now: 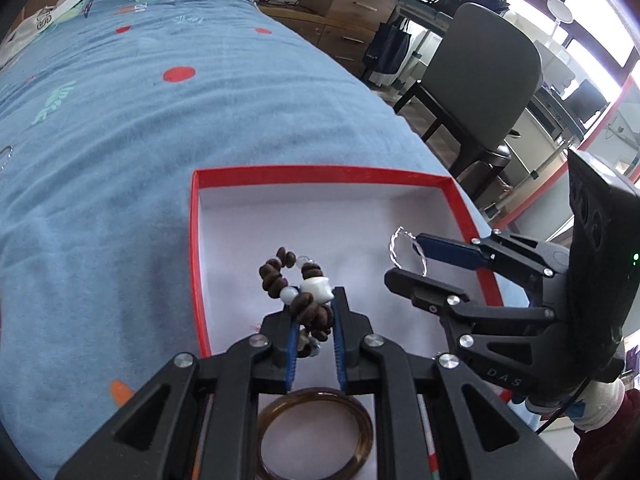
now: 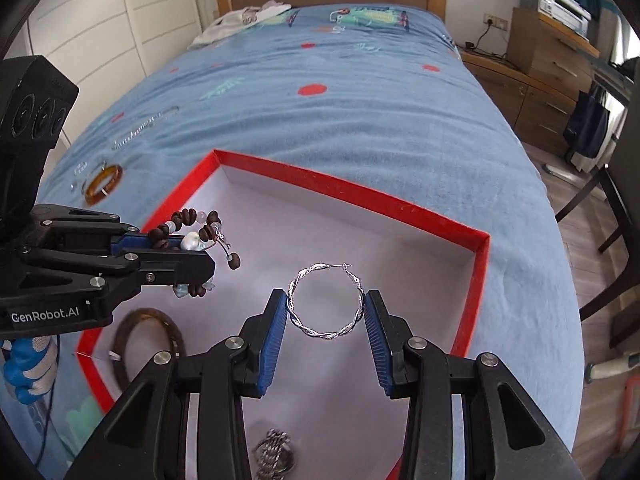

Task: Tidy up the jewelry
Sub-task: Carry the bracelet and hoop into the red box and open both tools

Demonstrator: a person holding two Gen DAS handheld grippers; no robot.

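Both of my grippers were over the red box [image 2: 478,268], a shallow open box with a white floor that sat on the bed [image 2: 360,128], on its blue printed cover.

Left gripper [image 1: 316,316]: fingers narrow, clamped on the beaded bracelet [image 1: 294,284], a strand of dark brown beads with a few pale round ones and one larger white bead. Part of the strand stood up in a loop above the fingertips; the rest hung below them. In the right wrist view a short wire end with a brown bead stuck out sideways from the strand. The bracelet was held clear of the box floor, over the near left part of the box.

Right gripper [image 2: 325,312]: fingers about halfway apart, blue pads pressed on opposite sides of the silver hoop earring [image 2: 325,302], a twisted hoop with its clasp at the top. It was also clear of the floor, over the middle of the box.

Already on the box floor: a brown bangle [image 1: 316,432] near the corner under my left gripper, and a silver metal piece [image 2: 274,454] at the near edge, too blurred to identify.

Outside the box, on the cover to the left: an amber bangle [image 2: 103,184], and beyond it a silver chain [image 2: 144,126] laid out straight. Small silver pieces beside the bangle were too small to make out.

Gloved hand [image 2: 28,368], blue and white, visible under the left gripper.
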